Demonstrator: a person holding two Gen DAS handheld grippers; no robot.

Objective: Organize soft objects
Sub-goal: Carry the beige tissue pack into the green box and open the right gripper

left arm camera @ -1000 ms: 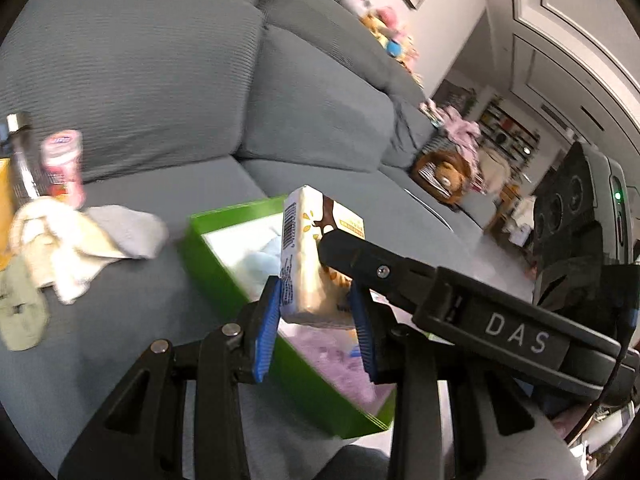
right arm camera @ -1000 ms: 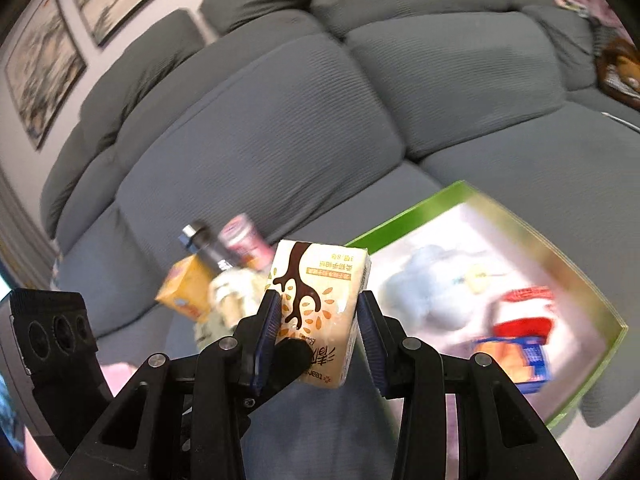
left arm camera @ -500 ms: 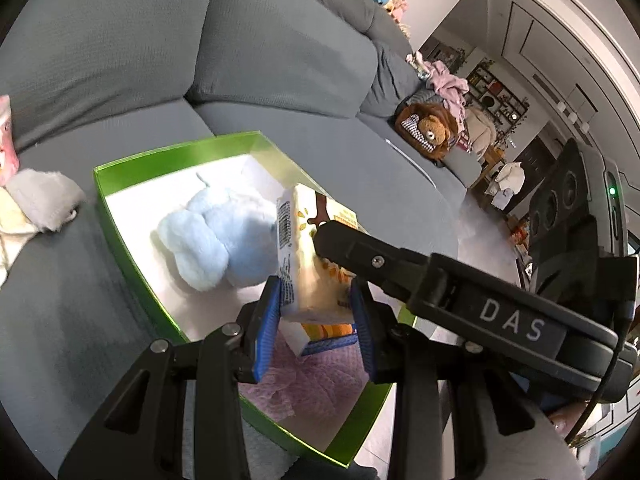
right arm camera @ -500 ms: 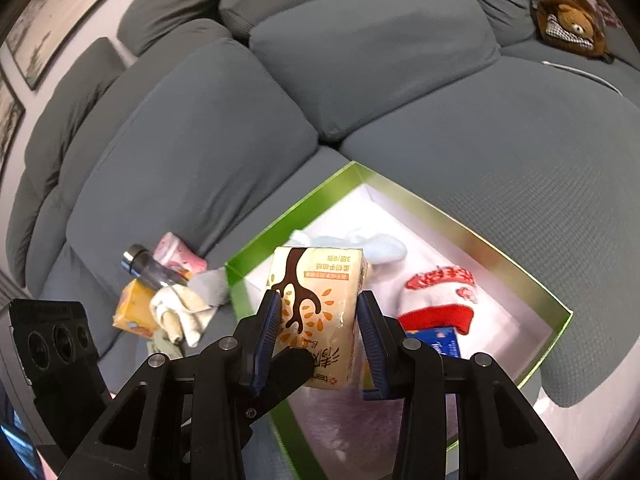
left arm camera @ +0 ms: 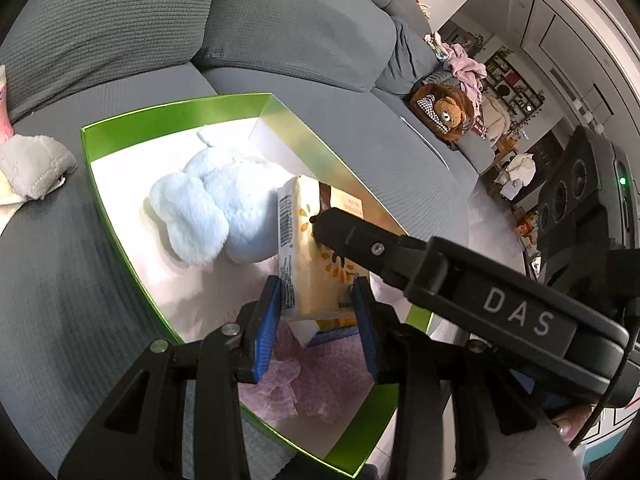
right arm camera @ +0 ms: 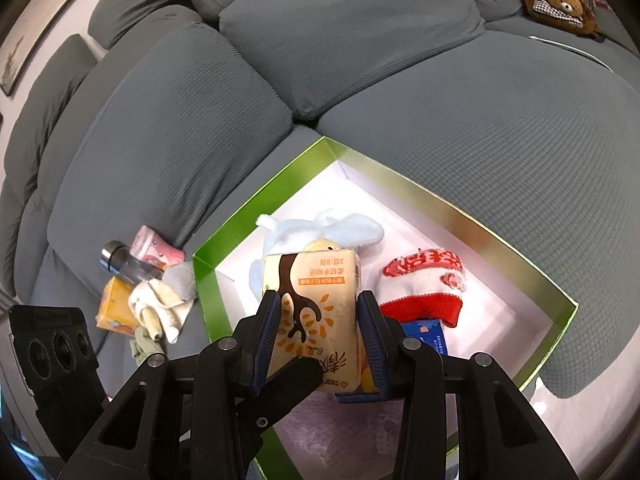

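The grey sofa (right arm camera: 440, 92) fills both views. A green box (left arm camera: 120, 236) with a white interior sits open on its seat cushion.

Inside the box lie a pale blue plush (left arm camera: 208, 204), a red and white knit item (right arm camera: 424, 284), a blue packet (right arm camera: 426, 334) just beside it, and a pink crinkled sheet (left arm camera: 320, 384) at the near end.

The tissue pack (right arm camera: 316, 316), cream with a brown tree print, stands upright over the box, in front of the plush. Both grippers are on it.

The right gripper (right arm camera: 318, 342) holds the pack: the jaws stand narrow, and both blue pads press on its two side faces. In the left wrist view the right gripper appears as a black finger marked DAS that lies against the printed face of the pack.

The left gripper (left arm camera: 318, 320) brackets the lower part of the same pack. Its jaws are opening; the pack is between them, with the left pad (left arm camera: 268, 324) at the barcode edge. Whether the pads still press on it cannot be told.

Outside the box, on the cushion beside its far corner, lies a small heap: an orange packet (right arm camera: 114, 308), a cream cloth (right arm camera: 160, 308), a grey cloth (left arm camera: 32, 164), a dark bottle (right arm camera: 128, 264) and a pink container (right arm camera: 154, 248), touching one another.

A brown plush bear (left arm camera: 446, 110) rests well apart, farther along the sofa.
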